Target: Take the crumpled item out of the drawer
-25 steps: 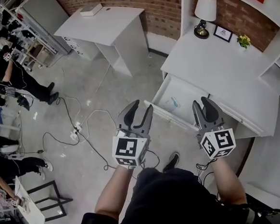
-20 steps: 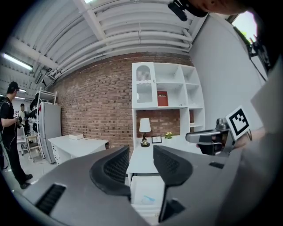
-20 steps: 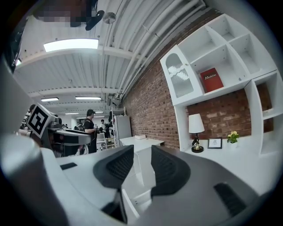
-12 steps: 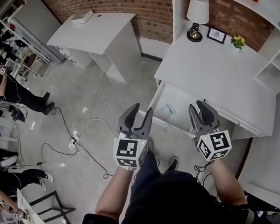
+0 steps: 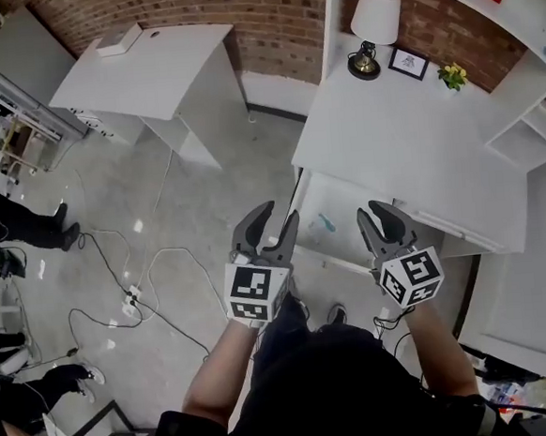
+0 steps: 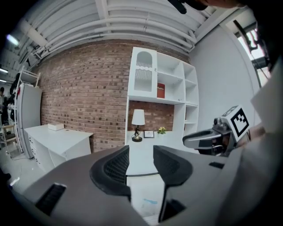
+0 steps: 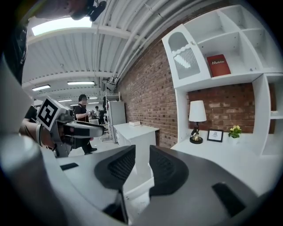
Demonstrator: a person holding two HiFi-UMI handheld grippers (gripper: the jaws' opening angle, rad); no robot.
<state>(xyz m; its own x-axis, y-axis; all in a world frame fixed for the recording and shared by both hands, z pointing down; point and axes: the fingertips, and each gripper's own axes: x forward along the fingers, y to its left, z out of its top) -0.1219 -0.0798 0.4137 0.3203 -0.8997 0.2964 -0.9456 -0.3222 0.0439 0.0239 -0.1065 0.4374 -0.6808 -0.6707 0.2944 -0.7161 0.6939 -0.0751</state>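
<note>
The white desk's drawer (image 5: 340,215) stands pulled out, and a small crumpled bluish item (image 5: 327,222) lies inside it. My left gripper (image 5: 278,214) hovers open just before the drawer's left corner, nothing between its jaws. My right gripper (image 5: 374,214) is held over the drawer's right part; its jaws are closing, still apart and empty. In the left gripper view, the drawer floor and the bluish item (image 6: 149,201) show between the jaws of the left gripper (image 6: 140,155), with the right gripper (image 6: 204,138) alongside. The right gripper view looks past its jaws to the drawer front (image 7: 138,187).
On the desktop (image 5: 408,145) stand a lamp (image 5: 374,18), a picture frame (image 5: 408,61) and a small plant (image 5: 450,76). White shelving (image 5: 529,117) rises at the right. Another white desk (image 5: 153,73) stands left, cables (image 5: 133,291) lie on the floor, and people (image 5: 14,219) stand far left.
Both grippers have come closer to the open drawer as the view swung toward the desk. The right jaws have narrowed somewhat. The left jaws look unchanged.
</note>
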